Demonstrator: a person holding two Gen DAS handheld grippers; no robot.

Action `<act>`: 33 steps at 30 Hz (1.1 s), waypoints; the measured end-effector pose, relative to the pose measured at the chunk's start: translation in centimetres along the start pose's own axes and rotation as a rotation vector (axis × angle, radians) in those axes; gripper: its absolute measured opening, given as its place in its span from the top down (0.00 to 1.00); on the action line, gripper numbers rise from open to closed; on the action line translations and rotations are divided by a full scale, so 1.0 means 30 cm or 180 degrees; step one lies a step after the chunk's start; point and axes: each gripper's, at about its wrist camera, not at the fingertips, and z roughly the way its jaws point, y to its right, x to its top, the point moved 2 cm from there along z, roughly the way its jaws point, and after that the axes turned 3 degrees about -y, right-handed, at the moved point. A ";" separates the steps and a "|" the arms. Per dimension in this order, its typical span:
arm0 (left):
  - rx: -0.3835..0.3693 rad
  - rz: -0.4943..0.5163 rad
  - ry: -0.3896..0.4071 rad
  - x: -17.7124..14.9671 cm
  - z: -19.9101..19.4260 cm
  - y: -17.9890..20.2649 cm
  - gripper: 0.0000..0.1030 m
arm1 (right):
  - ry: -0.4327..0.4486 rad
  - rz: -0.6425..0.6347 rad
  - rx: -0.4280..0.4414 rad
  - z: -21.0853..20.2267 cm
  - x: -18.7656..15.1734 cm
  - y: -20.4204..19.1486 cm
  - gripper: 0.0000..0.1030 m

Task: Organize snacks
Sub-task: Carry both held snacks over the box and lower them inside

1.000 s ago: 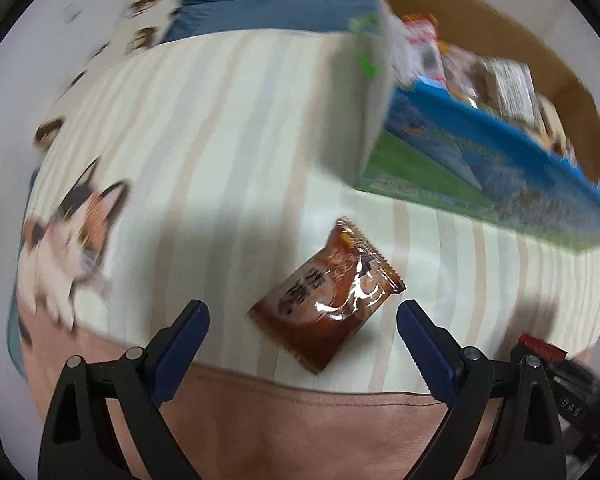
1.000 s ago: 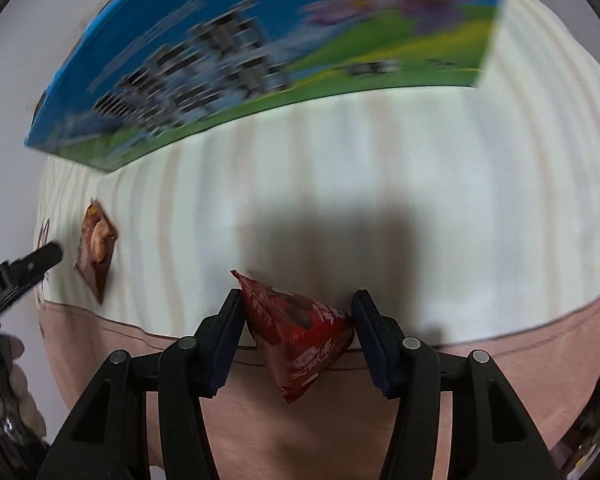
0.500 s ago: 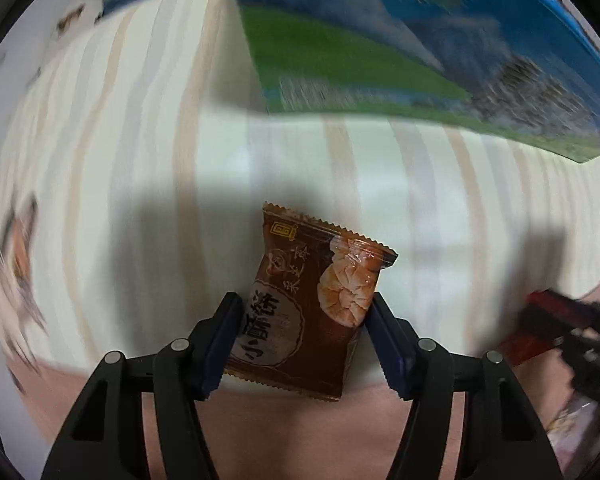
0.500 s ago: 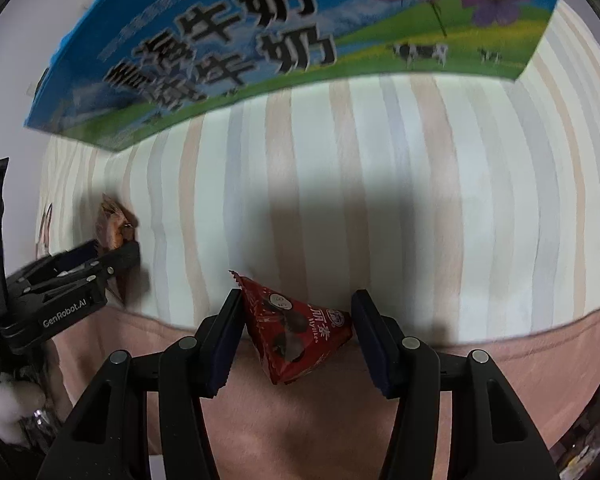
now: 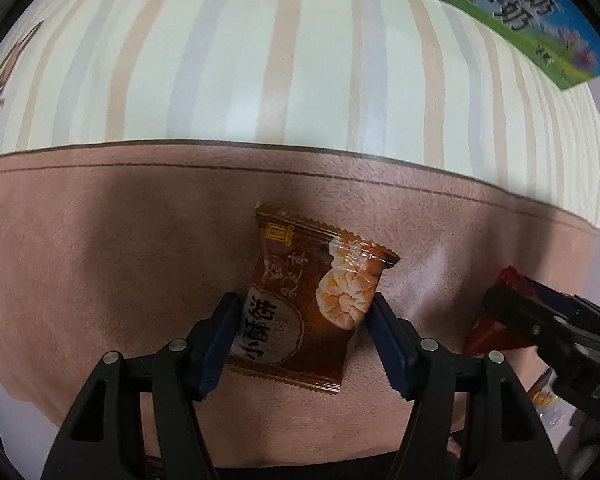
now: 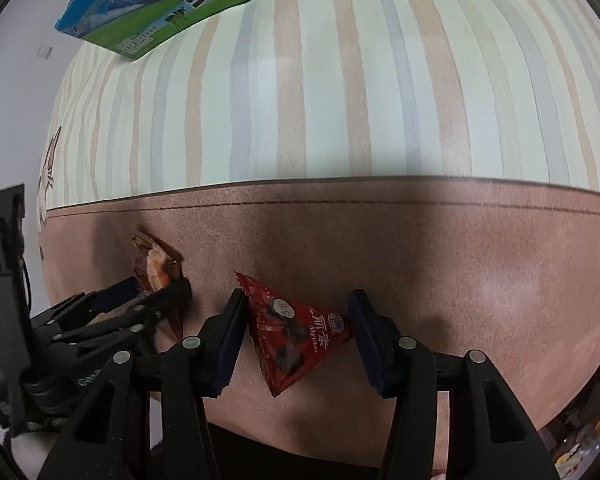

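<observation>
Grippers side by side: left gripper (image 5: 302, 330) pinches brown biscuit packet (image 5: 312, 308) (tilted); right gripper (image 6: 296, 330) clamps red triangular packet (image 6: 292, 334).

From my left wrist camera, the milk carton (image 5: 500, 4) is cut off by the top edge, only its lower strip showing. Below it, the red triangular packet (image 5: 496, 328) is mostly hidden behind the right gripper (image 5: 540, 320). I can't identify the bright packaging (image 5: 544, 396) at the far lower right.

Glossy brown biscuit packet (image 5: 308, 312); red triangular candy packet (image 6: 296, 332); pastel-striped, pink-bordered cloth (image 5: 260, 60); blue-green milk carton (image 6: 172, 4).
</observation>
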 end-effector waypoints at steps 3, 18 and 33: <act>0.0064 0.0086 -0.0048 0.012 0.020 0.000 0.37 | -0.0053 0.0046 0.0059 -0.008 -0.008 0.020 0.38; 0.0112 0.0001 0.0110 0.039 0.015 0.065 0.42 | -0.0003 -0.0018 -0.0210 0.059 -0.042 -0.035 0.33; 0.0156 0.0058 0.0113 0.028 0.010 0.086 0.44 | 0.0182 -0.0152 -0.0385 0.062 -0.086 -0.071 0.52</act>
